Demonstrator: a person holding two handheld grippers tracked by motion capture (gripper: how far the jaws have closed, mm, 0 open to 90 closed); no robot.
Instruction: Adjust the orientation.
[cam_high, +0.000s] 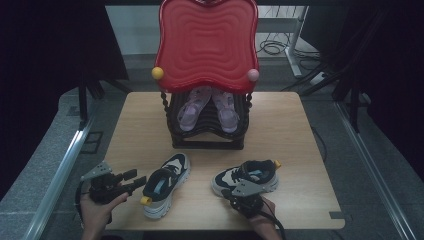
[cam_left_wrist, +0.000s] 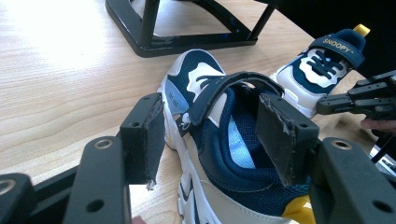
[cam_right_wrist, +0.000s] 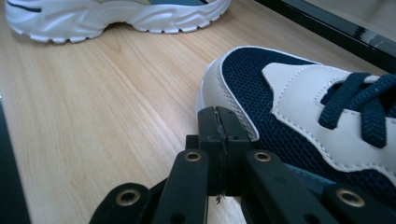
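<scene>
Two navy-and-white sneakers lie on the wooden table (cam_high: 295, 145). The left sneaker (cam_high: 165, 184) (cam_left_wrist: 198, 77) points away, with its yellow heel tab toward me. My left gripper (cam_high: 136, 178) (cam_left_wrist: 212, 135) is open beside that heel, and the shoe's collar shows between and beyond its pads without being pressed. The right sneaker (cam_high: 250, 175) (cam_right_wrist: 303, 93) lies with its toe to the left. My right gripper (cam_high: 243, 192) (cam_right_wrist: 219, 135) is shut with nothing in it, low on the table and right against this sneaker's toe.
At the back of the table stands a black shoe rack (cam_high: 207, 140) (cam_left_wrist: 187, 42) with a red wavy top (cam_high: 207, 45). A pair of purple shoes (cam_high: 190, 112) rests on its shelf. Bare wood lies to the left and right of the sneakers.
</scene>
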